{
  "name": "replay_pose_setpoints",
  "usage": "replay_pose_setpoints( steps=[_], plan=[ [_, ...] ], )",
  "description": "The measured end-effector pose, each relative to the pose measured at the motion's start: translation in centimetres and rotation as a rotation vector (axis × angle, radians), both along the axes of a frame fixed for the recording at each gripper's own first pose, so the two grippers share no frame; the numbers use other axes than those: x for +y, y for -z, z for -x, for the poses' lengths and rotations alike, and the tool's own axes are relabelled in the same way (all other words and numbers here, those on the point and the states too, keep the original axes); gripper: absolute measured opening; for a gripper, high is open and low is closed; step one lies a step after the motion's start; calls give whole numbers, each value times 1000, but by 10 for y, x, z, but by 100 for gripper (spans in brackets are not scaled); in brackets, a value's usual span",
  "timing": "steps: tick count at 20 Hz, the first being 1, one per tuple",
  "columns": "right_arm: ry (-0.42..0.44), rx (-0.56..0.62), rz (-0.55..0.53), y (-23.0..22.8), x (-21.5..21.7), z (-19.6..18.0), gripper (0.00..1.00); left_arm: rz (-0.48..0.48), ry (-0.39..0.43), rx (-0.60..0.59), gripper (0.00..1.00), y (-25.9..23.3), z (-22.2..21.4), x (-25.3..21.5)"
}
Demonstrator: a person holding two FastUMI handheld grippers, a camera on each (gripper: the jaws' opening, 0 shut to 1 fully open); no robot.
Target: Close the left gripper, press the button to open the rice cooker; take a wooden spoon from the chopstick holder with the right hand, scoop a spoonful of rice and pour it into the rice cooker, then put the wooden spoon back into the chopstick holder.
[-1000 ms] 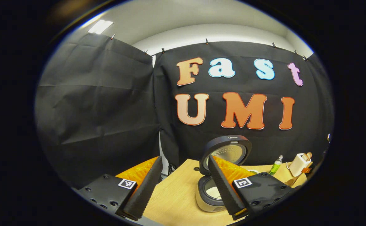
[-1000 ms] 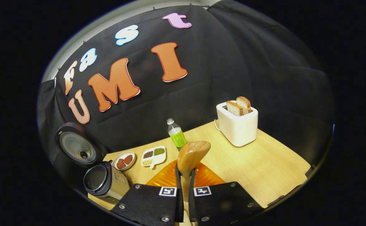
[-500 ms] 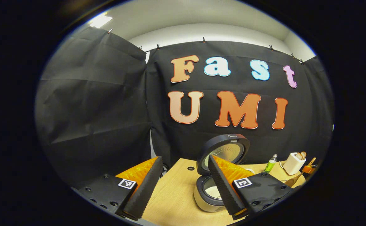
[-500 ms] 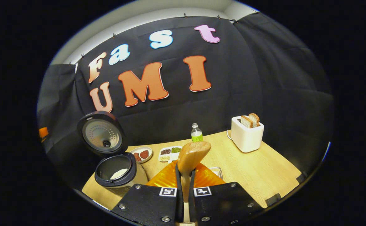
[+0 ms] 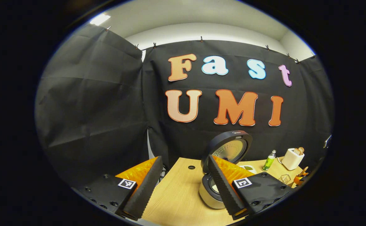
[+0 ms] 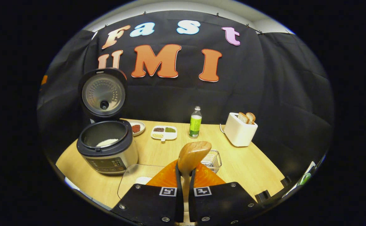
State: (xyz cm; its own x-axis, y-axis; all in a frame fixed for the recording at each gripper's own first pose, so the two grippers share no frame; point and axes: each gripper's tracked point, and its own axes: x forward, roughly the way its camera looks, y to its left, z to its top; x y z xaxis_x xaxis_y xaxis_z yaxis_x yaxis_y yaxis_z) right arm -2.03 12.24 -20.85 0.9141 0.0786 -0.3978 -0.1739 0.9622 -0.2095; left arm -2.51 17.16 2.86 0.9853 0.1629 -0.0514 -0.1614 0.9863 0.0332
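The left tool [image 5: 183,185] hangs open above the table [image 5: 176,197], near the open-lidded rice cooker [image 5: 212,193].

Nothing legible here — the small pale mark on the black round lid of the open rice cooker [image 5: 233,133] (likely a brand) is too blurred.

Non-task items, right gripper view: white toaster [image 6: 240,133] with two bread slices [image 6: 246,117] up in the slots, green-labelled bottle [image 6: 195,122] upright near the back edge of the wooden table [image 6: 258,169]. Left of the bottle, a white divided dish [image 6: 164,133] of grains, then a small round plate [image 6: 137,127] of something red partly behind other gear; clear wire basket [image 6: 212,158] nearer the camera.
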Motion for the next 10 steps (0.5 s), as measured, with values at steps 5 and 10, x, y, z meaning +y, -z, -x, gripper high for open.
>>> replay_pose_setpoints(
  steps=[5,10],
  plan=[
    [95,64,35,45,-2,6,6,6,17,20,93,10,1,13],
    [166,93,-8,62,1,11,5,-7,6,35,94,15,4,25]
  ],
)
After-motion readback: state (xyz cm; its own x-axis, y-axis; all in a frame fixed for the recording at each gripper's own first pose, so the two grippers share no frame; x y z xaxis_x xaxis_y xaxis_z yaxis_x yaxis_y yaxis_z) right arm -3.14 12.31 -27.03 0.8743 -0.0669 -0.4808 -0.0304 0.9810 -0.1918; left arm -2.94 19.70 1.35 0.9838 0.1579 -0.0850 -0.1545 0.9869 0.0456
